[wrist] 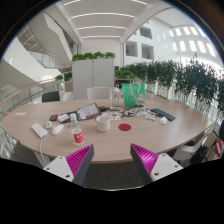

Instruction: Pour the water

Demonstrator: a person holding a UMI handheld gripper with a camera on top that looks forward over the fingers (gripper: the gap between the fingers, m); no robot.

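The gripper is seen nearest, its fingers spread apart with nothing held between them. Far beyond them, on the round table, a white mug stands beside a red coaster. Nothing is grasped yet; pouring is judged not begun.

Colours across the tabletop and the room beyond

A light wood tone is shown by the round table. Magenta pads with a fine ribbed pattern are borne by the fingers of the gripper, set in white housings. A red disc and a red can are seen on the table, beside a white mug and a white remote. A translucent green is shown by the jug. Pale grey is worn by the cabinets, dark green by the plants, and white by the ceiling light strips.
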